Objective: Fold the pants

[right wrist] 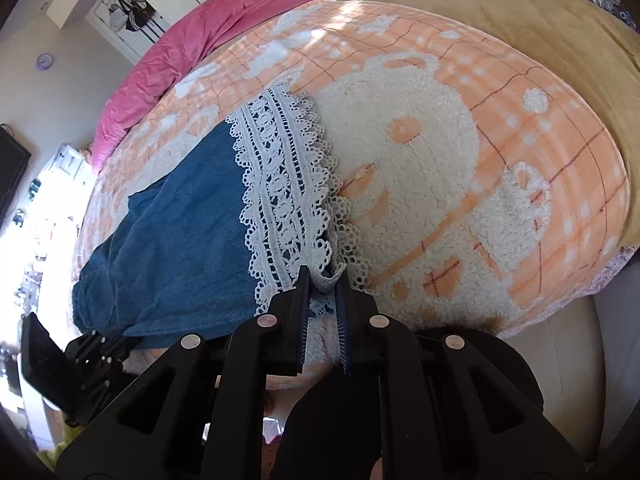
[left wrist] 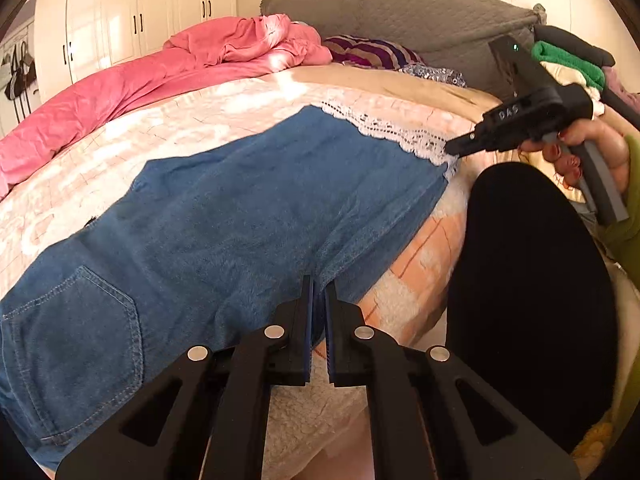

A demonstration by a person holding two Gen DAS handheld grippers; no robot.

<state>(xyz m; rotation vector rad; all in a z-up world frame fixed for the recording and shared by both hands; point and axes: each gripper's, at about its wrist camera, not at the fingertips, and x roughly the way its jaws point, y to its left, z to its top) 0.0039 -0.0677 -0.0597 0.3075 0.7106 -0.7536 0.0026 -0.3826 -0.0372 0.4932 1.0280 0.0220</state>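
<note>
Left gripper [left wrist: 319, 292] nearest the lens: jaws together, clamped on the near edge of the pants [left wrist: 224, 216], denim pinched between the blue pads. The pants lie flat on the blanket [left wrist: 120, 136], the landmark for everything here; a back pocket [left wrist: 76, 320] faces up at the end left of this gripper.

Right gripper [right wrist: 323, 276]: jaws nearly together, clamped on the lace hem [right wrist: 280, 184] at the near corner of the pants [right wrist: 176, 216], a white fold of lace bunched between the pads. In the left view the same gripper [left wrist: 456, 148] sits at the lace end, held by a hand [left wrist: 584, 152] in a green sleeve [left wrist: 634, 184].

Blanket: fleecy, orange check with white figures, spread over the bed. Beyond its far edge, a pink quilt [left wrist: 200, 60] in a heap. Beside the quilt, a striped pillow [left wrist: 368, 52] against the grey headboard [left wrist: 400, 16]. A tan sheet [right wrist: 520, 20] shows past the blanket's head end. White wardrobes [left wrist: 120, 20] stand behind the quilt.
</note>
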